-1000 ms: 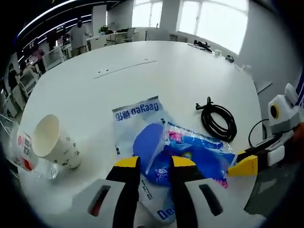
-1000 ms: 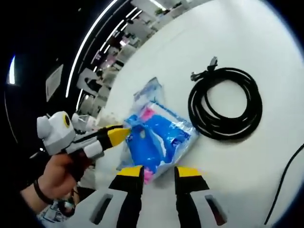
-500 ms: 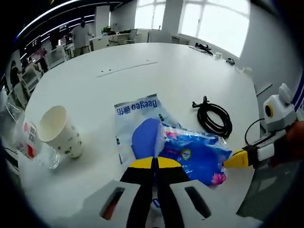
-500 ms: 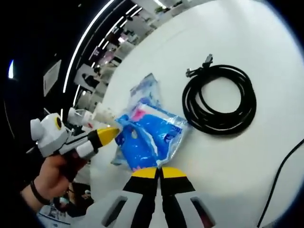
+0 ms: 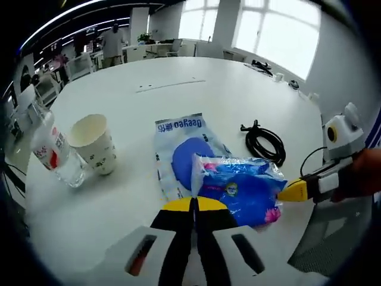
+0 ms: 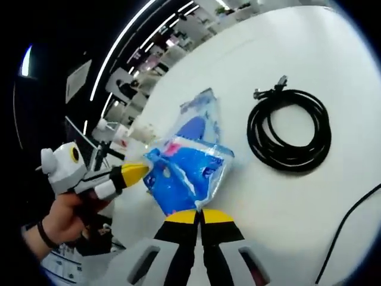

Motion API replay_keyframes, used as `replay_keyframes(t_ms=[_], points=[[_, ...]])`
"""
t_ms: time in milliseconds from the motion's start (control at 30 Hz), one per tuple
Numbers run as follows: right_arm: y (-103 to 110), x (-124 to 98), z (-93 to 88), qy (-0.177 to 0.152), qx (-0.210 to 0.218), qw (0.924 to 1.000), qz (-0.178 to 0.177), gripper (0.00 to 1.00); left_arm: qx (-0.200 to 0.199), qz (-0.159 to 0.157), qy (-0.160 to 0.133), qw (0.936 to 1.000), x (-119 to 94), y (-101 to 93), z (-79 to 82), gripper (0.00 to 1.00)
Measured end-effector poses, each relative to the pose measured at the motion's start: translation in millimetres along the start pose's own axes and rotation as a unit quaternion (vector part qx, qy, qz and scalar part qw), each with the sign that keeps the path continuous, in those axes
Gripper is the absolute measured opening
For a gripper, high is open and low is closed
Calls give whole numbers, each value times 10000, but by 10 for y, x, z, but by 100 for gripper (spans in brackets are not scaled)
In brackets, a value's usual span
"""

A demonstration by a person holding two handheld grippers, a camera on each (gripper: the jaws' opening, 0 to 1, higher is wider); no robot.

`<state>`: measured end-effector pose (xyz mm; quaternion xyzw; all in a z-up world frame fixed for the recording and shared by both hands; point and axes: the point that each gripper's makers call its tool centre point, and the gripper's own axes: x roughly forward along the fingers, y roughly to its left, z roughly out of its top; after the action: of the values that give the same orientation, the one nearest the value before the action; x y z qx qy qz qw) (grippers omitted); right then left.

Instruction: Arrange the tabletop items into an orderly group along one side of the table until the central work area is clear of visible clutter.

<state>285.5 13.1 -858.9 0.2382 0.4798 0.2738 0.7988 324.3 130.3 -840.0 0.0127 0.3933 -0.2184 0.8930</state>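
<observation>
White table [image 5: 196, 89], both grippers pinching blue packet [image 5: 241, 190]

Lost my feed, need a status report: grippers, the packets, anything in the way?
Left gripper and right gripper both shut on blue packet. Flat pouch beneath. Cable coil, paper cup, bottle unsorted.

bright daylight from the windows [image 5: 262, 27] washes the white table [image 5: 178, 95] and blows out the panes. ceiling light strips [image 6: 128, 44] streak across the dark upper left of the right gripper view. fisheye bending curves the edges; far background is soft.
</observation>
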Motion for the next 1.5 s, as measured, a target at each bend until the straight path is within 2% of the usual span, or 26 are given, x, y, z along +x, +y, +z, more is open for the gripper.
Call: replay_keyframes(t_ms=[167, 267, 467, 567, 633, 733, 1200, 1500], points=[[-60, -32, -37, 40, -160, 9999, -1, 0, -55, -19, -30, 10000, -84, -62, -107, 0], [-72, -71, -47, 28, -237, 9997, -20, 0, -79, -44, -26, 10000, -158, -190, -173, 0], [-46, -216, -56, -71, -464, 9989, -13, 0, -91, -78, -83, 9999, -221, -298, -162, 0], [-77, -260, 29, -177, -532, 9984, -12, 0, -128, -121, -142, 9997, -218, -343, -156, 0], [-80, -325, -6, -243, -504, 9984, -17, 0, -126, -150, -164, 9997, -222, -411, -157, 0], [-215, -344, 25, -310, -408, 9987, -62, 0, -108, -211, -171, 9996, -211, -500, -151, 0], [-430, -567, 26, -501, -372, 9979, -161, 0, -157, -488, -146, 9986, -175, -813, -136, 0], [-586, -682, 141, -597, -408, 9971, -254, 0, -156, -647, -164, 9976, -120, -993, -48, 0]])
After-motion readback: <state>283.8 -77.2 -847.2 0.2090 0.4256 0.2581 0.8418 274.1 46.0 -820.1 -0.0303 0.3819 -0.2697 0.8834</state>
